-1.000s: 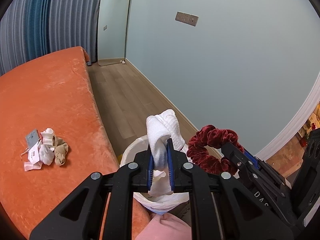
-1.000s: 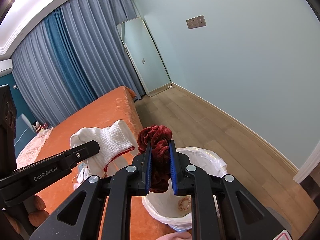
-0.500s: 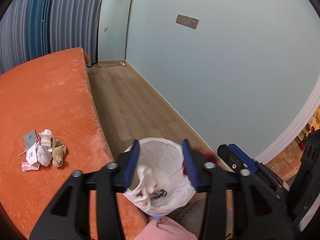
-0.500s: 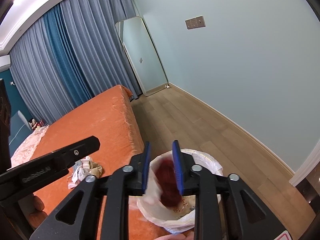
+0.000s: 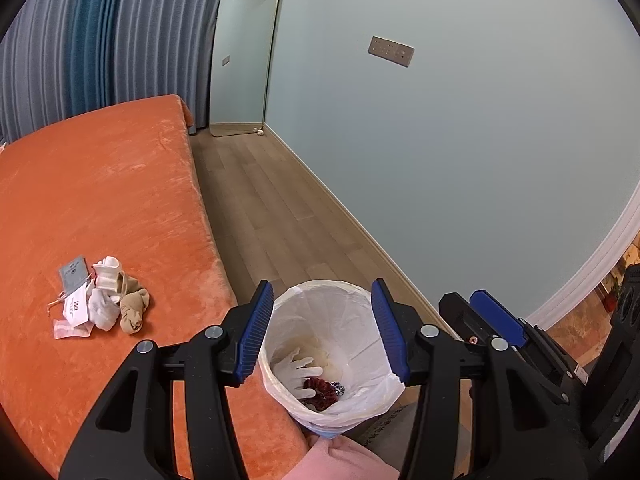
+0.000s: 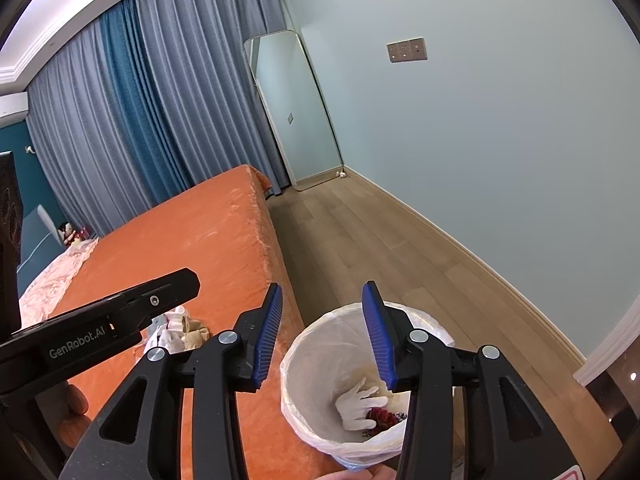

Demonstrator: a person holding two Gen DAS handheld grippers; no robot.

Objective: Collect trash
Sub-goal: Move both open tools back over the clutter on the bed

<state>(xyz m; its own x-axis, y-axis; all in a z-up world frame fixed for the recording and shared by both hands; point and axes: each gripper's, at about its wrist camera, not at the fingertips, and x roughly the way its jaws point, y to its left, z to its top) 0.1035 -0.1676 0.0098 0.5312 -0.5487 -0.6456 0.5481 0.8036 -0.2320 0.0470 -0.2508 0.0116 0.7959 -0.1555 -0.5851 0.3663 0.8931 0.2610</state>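
dropped since earlier, glove [image 5: 301,365] and scrunchie [image 5: 320,390] lie in bin [image 5: 320,292]; both tools gape wide, empty.

Printed in pale letters along the black side of the left gripper [image 6: 104,332], seen in the right wrist view: "GenRobot.AI". Lying near the bed's [image 5: 100,200] long floor-side edge, in a small heap of socks and packaging: a white paper tag [image 5: 76,308] with a small dark mark and lines of print too small to read, and a grey card [image 5: 74,274] with faint lettering, equally illegible. Peeking in at the bottom right corner of the right wrist view: a white sticker with a red border [image 6: 570,474], its wording cut off. On the box beneath the bin, left wrist view: faint dark print, not legible.
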